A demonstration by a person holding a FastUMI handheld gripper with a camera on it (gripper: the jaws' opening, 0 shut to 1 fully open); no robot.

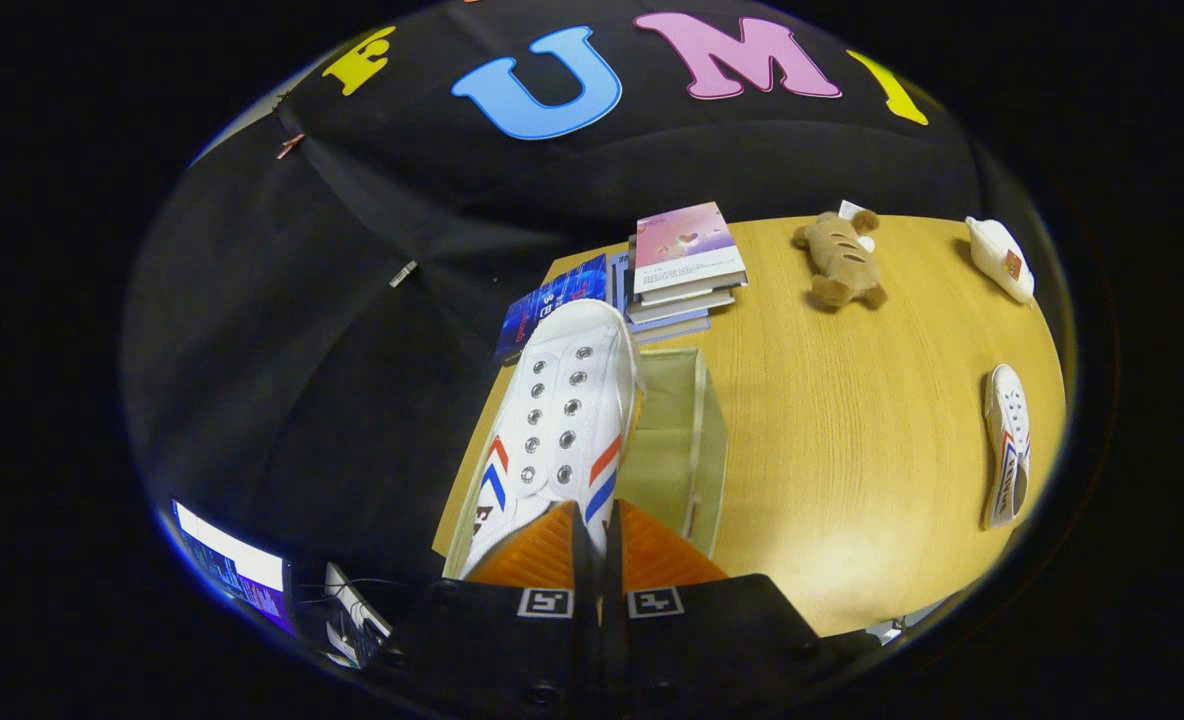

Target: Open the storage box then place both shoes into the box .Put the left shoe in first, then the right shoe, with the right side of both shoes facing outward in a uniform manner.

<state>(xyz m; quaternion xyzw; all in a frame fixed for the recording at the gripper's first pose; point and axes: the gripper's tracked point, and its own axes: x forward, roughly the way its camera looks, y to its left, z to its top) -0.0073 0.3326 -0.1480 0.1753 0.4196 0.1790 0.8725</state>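
wooden table [832, 440] carried a clear storage box [697, 440]; above it the gripper [597, 530] clenched a white shoe [562, 420], its mate [1007, 445] well apart.

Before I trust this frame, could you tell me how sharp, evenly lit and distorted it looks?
Gripper view: strong fisheye bending, so the table edge curves; even light, soft shadows under the plush toy and the far shoe; the held shoe is sharp, the tool closed on its heel; the clear box shows faint reflections.
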